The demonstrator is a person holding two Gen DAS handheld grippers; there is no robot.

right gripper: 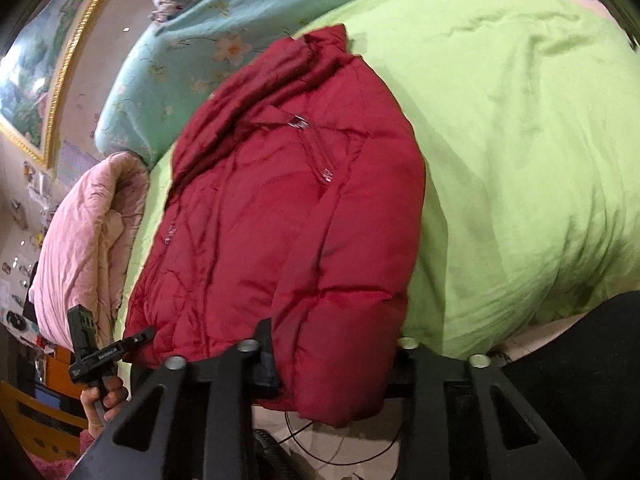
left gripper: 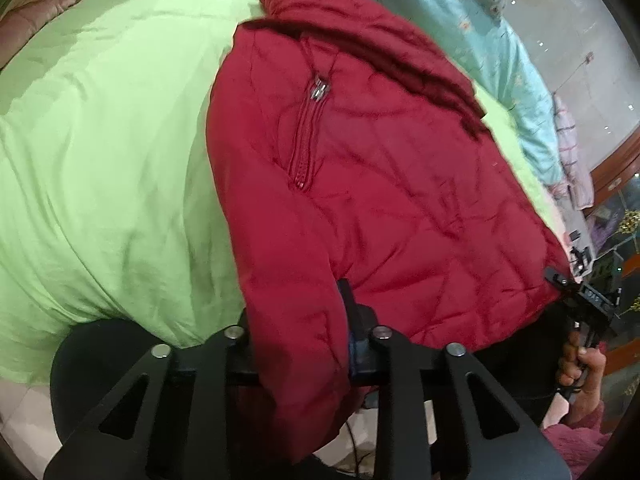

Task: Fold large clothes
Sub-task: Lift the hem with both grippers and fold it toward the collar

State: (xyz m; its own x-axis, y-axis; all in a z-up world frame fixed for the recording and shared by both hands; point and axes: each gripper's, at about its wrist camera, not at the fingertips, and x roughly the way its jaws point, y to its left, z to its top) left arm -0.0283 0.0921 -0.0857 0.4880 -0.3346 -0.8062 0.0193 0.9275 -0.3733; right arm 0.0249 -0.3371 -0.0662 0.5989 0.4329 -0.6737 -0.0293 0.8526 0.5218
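Red puffer jacket [left gripper: 380,184] on the bed [left gripper: 100,140]: both hand-held grippers [left gripper: 304,344] [right gripper: 332,364] seemingly pinch its hem; next, fold it toward the collar.

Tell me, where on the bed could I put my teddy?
The green quilt is bare between the red jacket and the bed's far side. Past the jacket's other edge it is crowded: pink blanket and flowered blue quilt.

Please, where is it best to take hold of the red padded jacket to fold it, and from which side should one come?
Grip the red jacket at its near hem, which overhangs the edge of the green blanket, coming from the bed's near side. That hanging edge is free to pinch. Both the left gripper and right gripper already clamp it there.
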